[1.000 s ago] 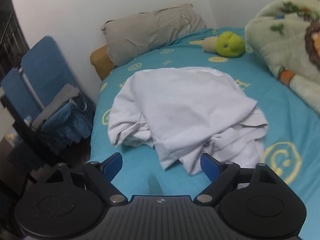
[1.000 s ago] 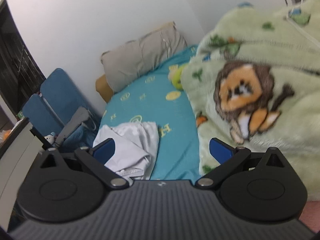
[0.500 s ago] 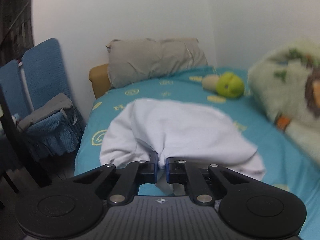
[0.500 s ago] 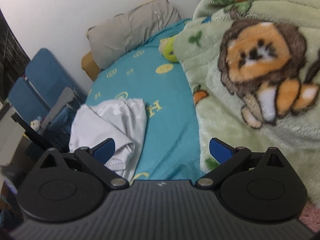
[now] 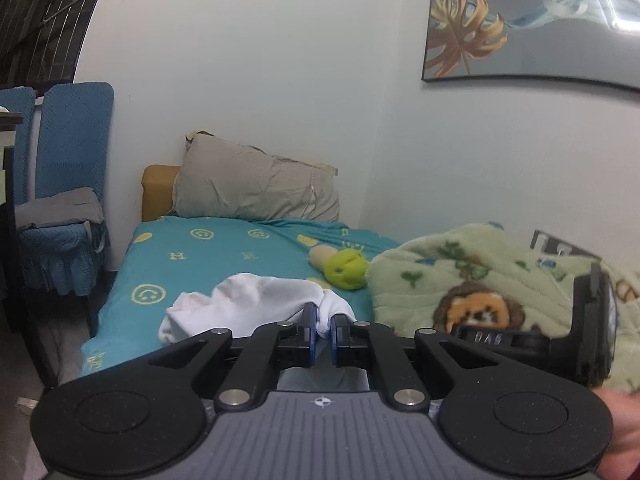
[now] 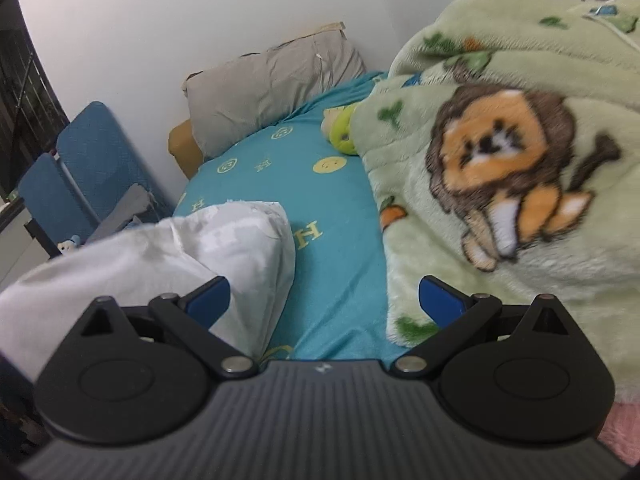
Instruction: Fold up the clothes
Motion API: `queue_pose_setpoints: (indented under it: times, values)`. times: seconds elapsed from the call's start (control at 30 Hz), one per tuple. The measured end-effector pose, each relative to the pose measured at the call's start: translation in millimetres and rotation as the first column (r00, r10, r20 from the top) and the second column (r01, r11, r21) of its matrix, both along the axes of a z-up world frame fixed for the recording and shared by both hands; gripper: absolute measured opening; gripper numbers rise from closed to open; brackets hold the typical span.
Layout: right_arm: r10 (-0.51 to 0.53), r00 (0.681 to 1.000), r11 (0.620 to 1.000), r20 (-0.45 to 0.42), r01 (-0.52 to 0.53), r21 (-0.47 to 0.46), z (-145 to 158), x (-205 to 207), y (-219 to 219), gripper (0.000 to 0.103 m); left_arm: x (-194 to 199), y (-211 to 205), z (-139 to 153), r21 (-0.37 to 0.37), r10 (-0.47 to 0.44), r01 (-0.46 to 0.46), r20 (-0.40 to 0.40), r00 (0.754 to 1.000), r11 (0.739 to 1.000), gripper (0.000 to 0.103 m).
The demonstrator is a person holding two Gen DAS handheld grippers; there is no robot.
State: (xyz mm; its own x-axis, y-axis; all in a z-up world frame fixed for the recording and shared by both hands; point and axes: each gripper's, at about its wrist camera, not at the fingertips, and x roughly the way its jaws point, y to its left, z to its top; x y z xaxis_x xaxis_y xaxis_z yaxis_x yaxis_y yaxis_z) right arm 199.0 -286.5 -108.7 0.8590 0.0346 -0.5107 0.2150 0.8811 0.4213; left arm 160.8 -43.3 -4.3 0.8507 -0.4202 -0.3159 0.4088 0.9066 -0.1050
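A white garment [image 5: 248, 300] lies bunched on the teal bed sheet [image 5: 224, 256]. My left gripper [image 5: 323, 330] is shut on a fold of the white garment and holds it lifted above the bed. In the right wrist view the garment [image 6: 200, 248] hangs stretched at the left, close to the left finger. My right gripper [image 6: 324, 302] is open and empty, low over the sheet [image 6: 336, 240] between the garment and the blanket. The right gripper's body [image 5: 588, 332] shows at the right in the left wrist view.
A green lion blanket [image 6: 500, 168] is heaped on the bed's right side. A grey pillow [image 5: 256, 184] and a green plush toy [image 5: 346, 268] lie at the head. Blue chairs [image 5: 60, 184] with grey cloth stand left of the bed. A picture [image 5: 528, 20] hangs on the wall.
My left gripper closed on the garment's near edge and lifted it back and up, bunching the cloth. My right gripper moved lower and closer to the garment, staying open.
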Motion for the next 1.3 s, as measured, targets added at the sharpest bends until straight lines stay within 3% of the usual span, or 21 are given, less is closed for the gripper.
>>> queue_pose_setpoints:
  times: [0.07, 0.23, 0.3, 0.43, 0.47, 0.6, 0.73, 0.8, 0.87, 0.93, 1.0, 1.13, 1.23, 1.3]
  values:
    - [0.010, 1.000, 1.000, -0.017, -0.010, -0.011, 0.3, -3.6, 4.5, 0.102, 1.1, 10.0, -7.2, 0.036, 0.028, -0.028, -0.013, 1.000, 0.999, 0.007]
    - [0.107, 0.990, 0.993, -0.090, -0.112, -0.044, -6.0, -12.1, 30.6, 0.102, 43.6, 57.6, -17.3, -0.065, 0.121, -0.128, -0.102, 0.987, 0.990, 0.007]
    - [0.189, 0.974, 0.979, -0.121, -0.197, -0.050, -11.3, -14.5, 49.2, 0.102, 60.9, 76.4, -21.5, -0.098, 0.157, -0.171, -0.135, 0.978, 0.980, 0.008]
    - [0.294, 0.932, 0.949, -0.211, -0.312, -0.054, -29.4, -11.5, 89.9, 0.103, 100.2, 112.8, -42.2, -0.081, 0.285, -0.300, -0.152, 0.946, 0.951, 0.008]
    - [0.309, 0.923, 0.943, -0.228, -0.329, -0.057, -33.0, -9.1, 97.1, 0.103, 108.6, 122.4, -49.2, -0.065, 0.318, -0.331, -0.155, 0.935, 0.941, 0.008]
    - [0.310, 0.919, 0.933, -0.243, -0.343, -0.105, -40.3, 1.4, 112.4, 0.103, 136.7, 143.5, -90.7, 0.119, 0.426, -0.413, -0.128, 0.896, 0.903, 0.009]
    - [0.269, 0.933, 0.944, -0.238, -0.305, -0.127, -45.3, 16.2, 110.2, 0.103, 157.8, 144.1, -127.4, 0.294, 0.459, -0.403, -0.158, 0.874, 0.867, 0.013]
    - [0.246, 0.940, 0.949, -0.235, -0.283, -0.139, -46.4, 24.2, 107.7, 0.102, 164.3, 141.8, -136.2, 0.336, 0.464, -0.390, -0.177, 0.868, 0.857, 0.018]
    - [0.223, 0.949, 0.955, -0.224, -0.259, -0.145, -45.3, 26.7, 103.9, 0.102, 162.5, 136.7, -135.2, 0.374, 0.454, -0.363, -0.189, 0.871, 0.853, 0.025]
    - [0.200, 0.957, 0.960, -0.212, -0.235, -0.151, -44.1, 29.0, 100.1, 0.103, 156.2, 131.3, -131.8, 0.401, 0.445, -0.343, -0.194, 0.874, 0.850, 0.042]
    - [0.177, 0.962, 0.967, -0.210, -0.210, -0.146, -43.4, 29.7, 95.8, 0.103, 145.6, 127.2, -126.5, 0.426, 0.450, -0.336, -0.202, 0.870, 0.840, 0.051]
    - [0.136, 0.969, 0.977, -0.207, -0.166, -0.135, -40.4, 27.9, 89.2, 0.103, 112.9, 119.2, -107.3, 0.458, 0.449, -0.323, -0.196, 0.872, 0.828, 0.055]
    - [0.110, 0.973, 0.978, -0.204, -0.143, -0.154, -36.2, 23.9, 86.7, 0.103, 81.4, 104.0, -91.5, 0.403, 0.381, -0.281, -0.194, 0.904, 0.871, 0.061]
    - [0.093, 0.975, 0.980, -0.201, -0.125, -0.153, -33.4, 19.9, 82.7, 0.103, 59.2, 81.5, -87.8, 0.412, 0.296, -0.216, -0.142, 0.945, 0.885, 0.068]
